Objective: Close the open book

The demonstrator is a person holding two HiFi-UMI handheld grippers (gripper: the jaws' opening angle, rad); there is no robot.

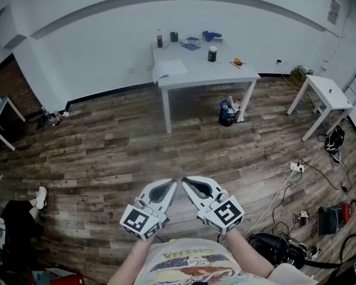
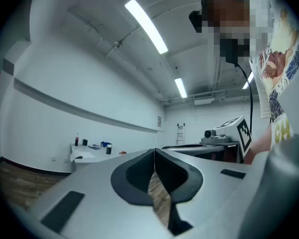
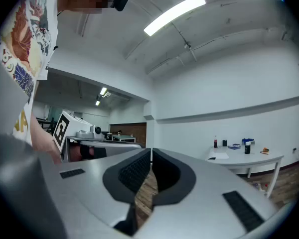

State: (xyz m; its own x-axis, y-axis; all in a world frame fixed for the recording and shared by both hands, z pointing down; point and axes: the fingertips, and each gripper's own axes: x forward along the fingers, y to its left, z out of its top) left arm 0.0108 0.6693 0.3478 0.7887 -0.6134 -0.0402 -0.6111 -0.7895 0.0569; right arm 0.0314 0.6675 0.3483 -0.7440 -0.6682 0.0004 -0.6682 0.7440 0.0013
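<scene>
The open book (image 1: 168, 69) lies with white pages up at the near left corner of a white table (image 1: 225, 76), far across the room; it also shows as a small pale shape, the book (image 2: 82, 157), on the distant table (image 2: 89, 156), and as the book (image 3: 218, 156) on the table (image 3: 249, 159). My left gripper (image 1: 175, 181) and right gripper (image 1: 184, 180) are held close to my body, low in the head view, tips almost touching each other. Both are shut with nothing between their jaws. Each points level, angled inward.
On the white table stand a bottle (image 1: 159, 38), a dark cup (image 1: 212, 54), blue items (image 1: 212, 35) and an orange thing (image 1: 237, 62). A dark bin (image 1: 228, 113) sits under it. A second white table (image 1: 326, 94) stands right. Cables and bags (image 1: 302, 218) litter the wooden floor right.
</scene>
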